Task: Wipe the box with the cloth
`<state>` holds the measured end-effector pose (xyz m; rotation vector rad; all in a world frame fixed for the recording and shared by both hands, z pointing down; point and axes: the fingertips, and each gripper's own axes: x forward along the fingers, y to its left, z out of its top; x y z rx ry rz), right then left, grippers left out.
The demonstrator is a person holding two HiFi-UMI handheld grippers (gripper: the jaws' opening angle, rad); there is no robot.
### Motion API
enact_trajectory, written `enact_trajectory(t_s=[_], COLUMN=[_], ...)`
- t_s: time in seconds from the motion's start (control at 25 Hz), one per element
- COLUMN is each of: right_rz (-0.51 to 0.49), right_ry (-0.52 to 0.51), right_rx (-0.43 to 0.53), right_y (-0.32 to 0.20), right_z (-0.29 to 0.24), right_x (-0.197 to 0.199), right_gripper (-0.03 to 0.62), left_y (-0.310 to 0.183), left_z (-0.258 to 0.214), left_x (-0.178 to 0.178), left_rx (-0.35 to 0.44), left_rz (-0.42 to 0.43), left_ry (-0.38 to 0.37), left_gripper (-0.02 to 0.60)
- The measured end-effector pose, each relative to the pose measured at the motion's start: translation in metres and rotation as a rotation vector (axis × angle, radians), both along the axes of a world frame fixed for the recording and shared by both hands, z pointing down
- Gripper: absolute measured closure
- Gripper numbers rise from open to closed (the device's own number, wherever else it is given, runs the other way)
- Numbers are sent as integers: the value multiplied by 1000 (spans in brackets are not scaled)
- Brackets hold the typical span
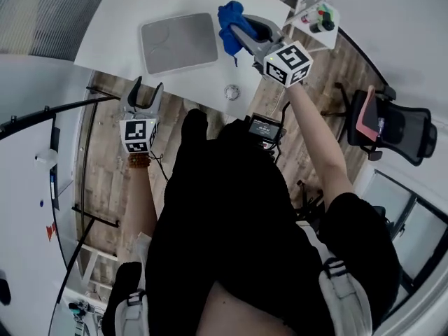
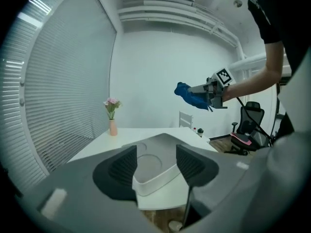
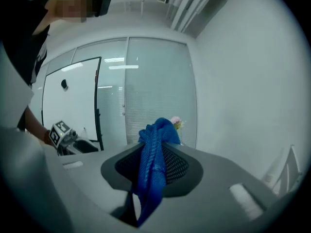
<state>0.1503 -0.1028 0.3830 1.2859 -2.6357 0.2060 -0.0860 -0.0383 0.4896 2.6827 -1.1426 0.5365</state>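
The box (image 1: 178, 43) is a flat, grey rectangle with rounded corners, a pale rim and faint round impressions in its top. It lies on the white worktop (image 1: 119, 26) in the upper middle of the head view, nothing touching it. The cloth (image 1: 229, 21) is deep blue and bunched; it hangs just right of the box, clear of the worktop, pinched in the right gripper (image 1: 246, 28). In the right gripper view the fingers (image 3: 177, 165) are closed tight on the cloth, which sticks up above them and trails down below. The right arm reaches out nearly straight from the lower right, its marker cube toward the camera. The left gripper (image 1: 147, 86) sits at centre left, off the worktop's near edge and over the wooden floor (image 1: 105, 180), pointing up the frame toward the box. Its fingers stand wide apart and hold nothing; in the left gripper view the box's near corner shows in the gap beyond them, well apart.
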Motion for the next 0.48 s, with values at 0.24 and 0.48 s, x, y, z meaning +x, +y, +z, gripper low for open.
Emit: enact_trajectory(t_s=[0.24,0.48], right_rz=[-139,-137], right_ry=[179,313], right_rx=[-93,-212], right_y=[-54,-87], right_z=[82,155], right_x=[-23,-1], right_gripper=[479,476], left_y=[-6,-13], left_z=[36,56], left_x=[-1,15], left_rx=[-47,-61], left_rz=[26,28], left_ry=[-66,-106], left_gripper=[209,195])
